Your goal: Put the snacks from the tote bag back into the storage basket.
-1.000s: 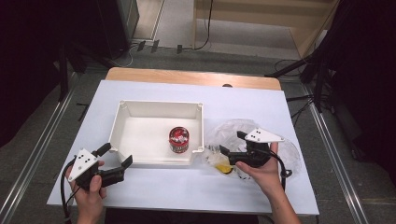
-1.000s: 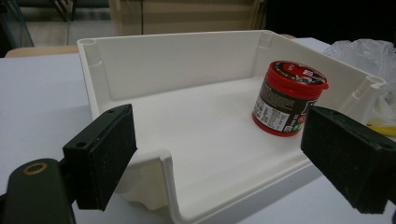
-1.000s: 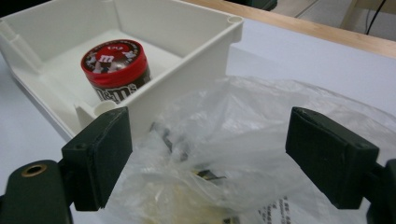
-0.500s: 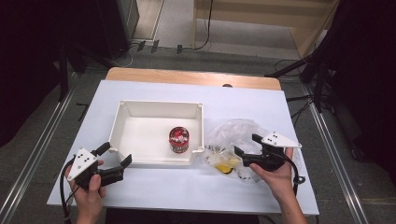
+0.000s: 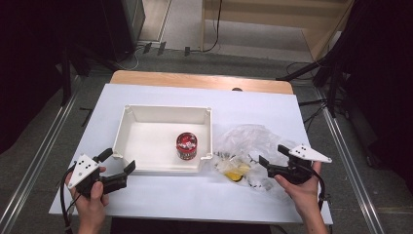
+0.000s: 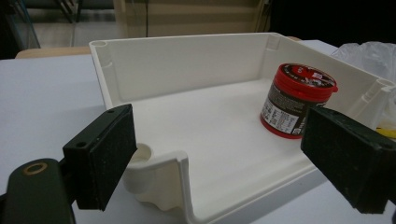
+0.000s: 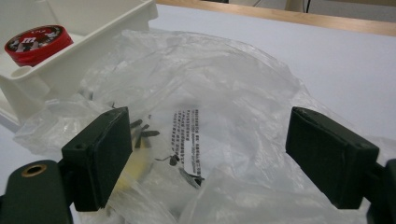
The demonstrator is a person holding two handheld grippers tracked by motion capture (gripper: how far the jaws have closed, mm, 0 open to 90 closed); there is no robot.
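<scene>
1. The right gripper [image 5: 273, 159] is held with jaws spread, nothing gripped, pointing at the clear plastic bag [image 7: 210, 107]; fine black print on it cannot be read.
2. Since a second ago it has been drawn back toward the table's [image 5: 160, 100] right edge, off the bag.
3. The left gripper [image 5: 118, 164] is open by the white tray's [image 5: 168, 111] near-left corner.
4. A red-lidded jar [image 6: 295, 101] stands inside the tray.
</scene>
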